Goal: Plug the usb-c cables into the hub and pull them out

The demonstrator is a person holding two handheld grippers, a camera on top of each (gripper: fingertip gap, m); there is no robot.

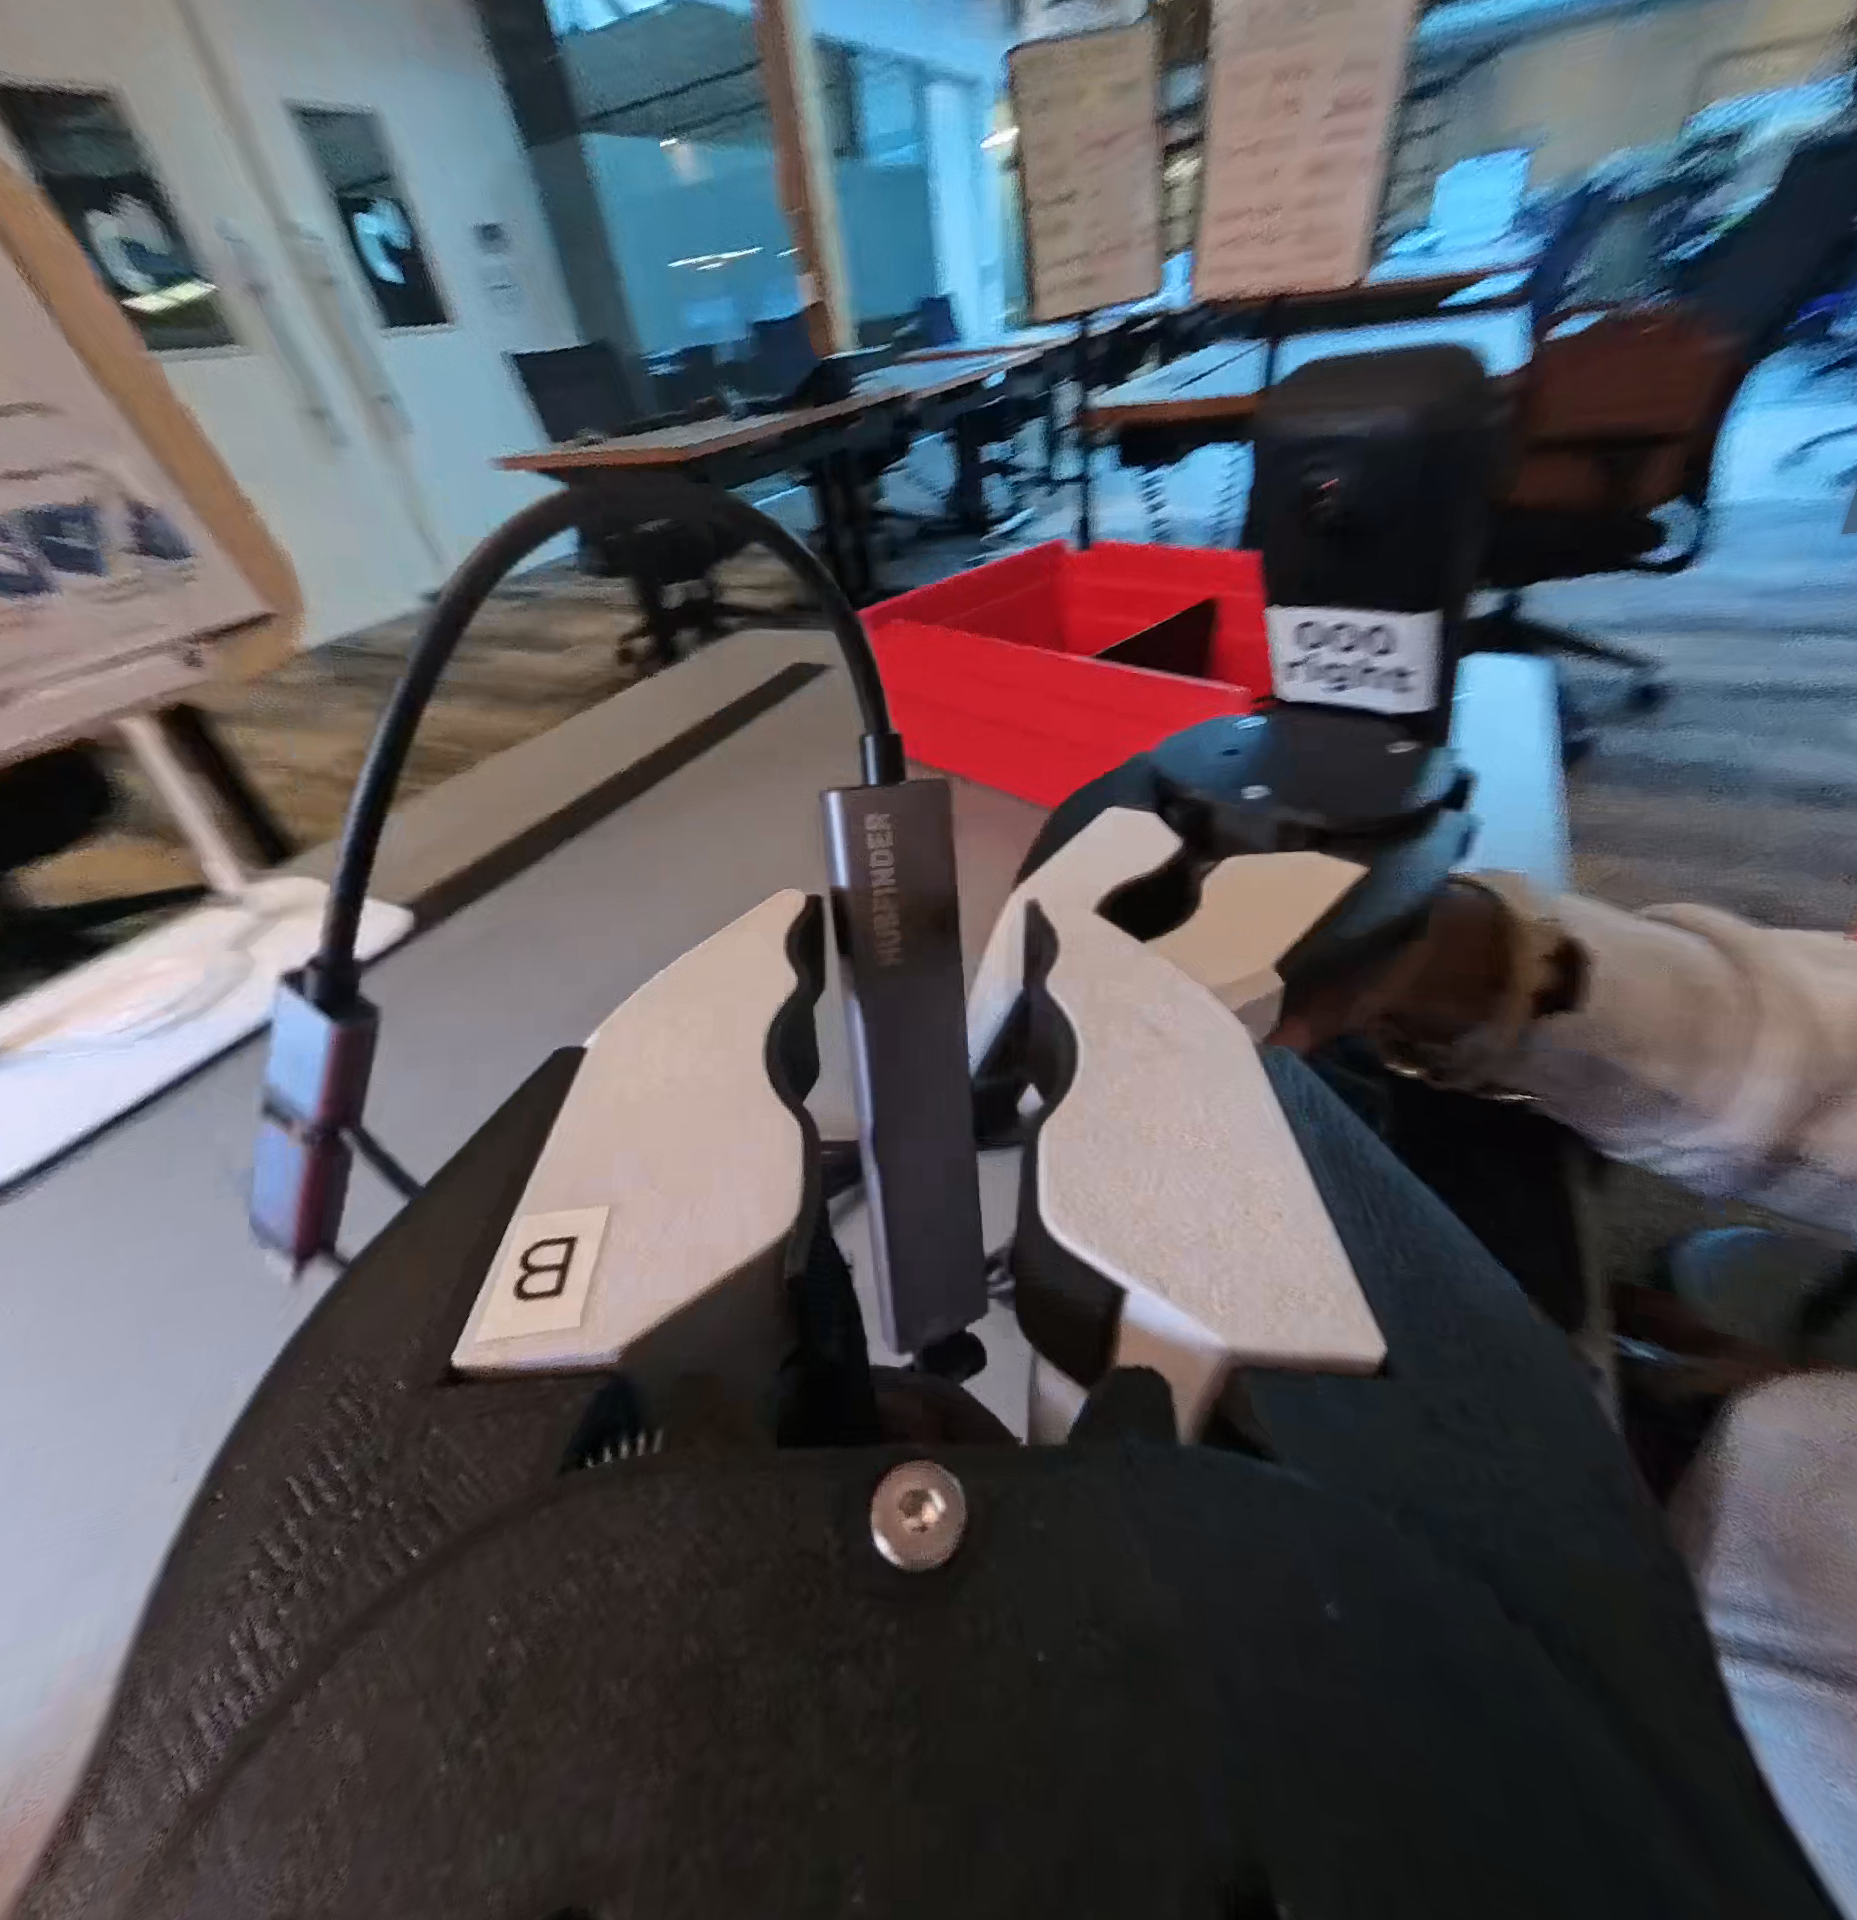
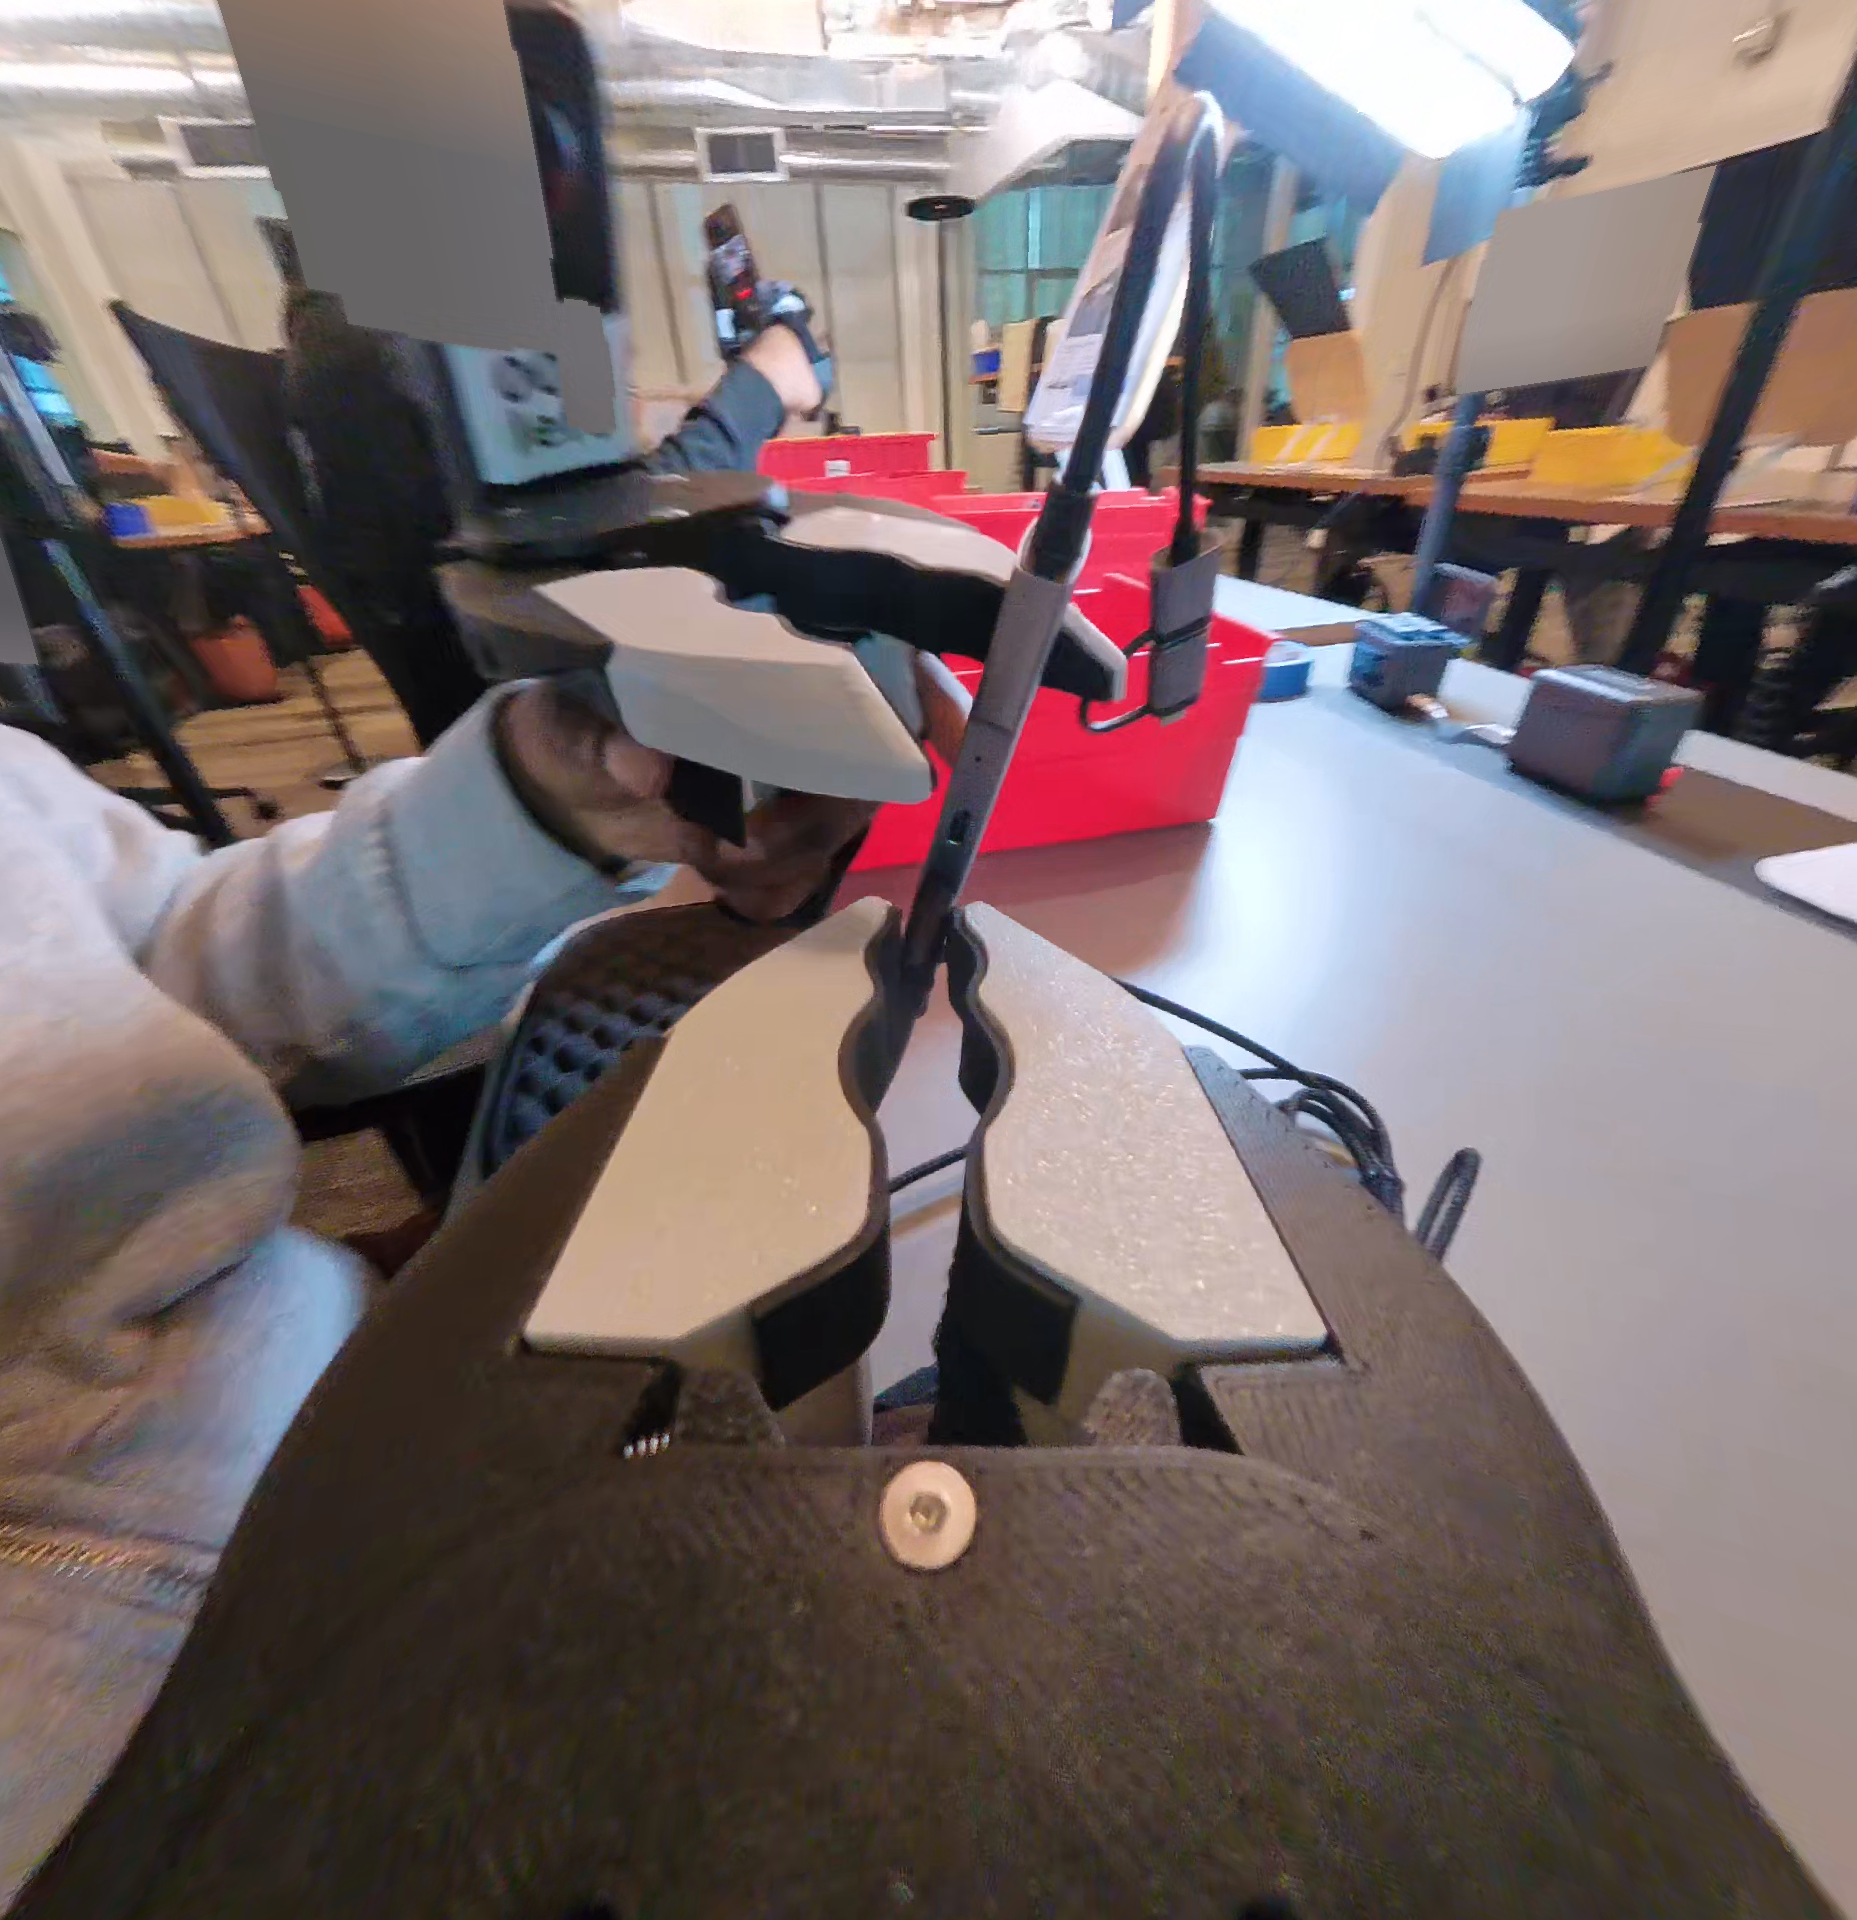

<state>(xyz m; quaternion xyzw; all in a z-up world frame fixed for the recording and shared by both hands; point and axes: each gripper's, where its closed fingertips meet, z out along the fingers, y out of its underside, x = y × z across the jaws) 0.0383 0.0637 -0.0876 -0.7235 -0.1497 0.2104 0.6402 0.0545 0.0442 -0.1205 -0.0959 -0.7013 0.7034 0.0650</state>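
Here the left hand-held gripper (image 1: 908,1049) is clamping the hub (image 1: 903,1039) lengthwise, while the right hand-held gripper (image 2: 929,940) is pinching its lower end, axes crossing.

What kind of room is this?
Probably an open-plan office or lab workspace: rows of desks with office chairs, flip charts, and red bins on a grey table.

- The hub (image 1: 908,1060) has its lower end hidden between the left gripper's fingers (image 1: 695,1122).
- Whatever the right gripper (image 2: 929,940) pinches at the hub's end is hidden by its fingertips.
- Background desks (image 1: 758,436) and chairs are blurred.
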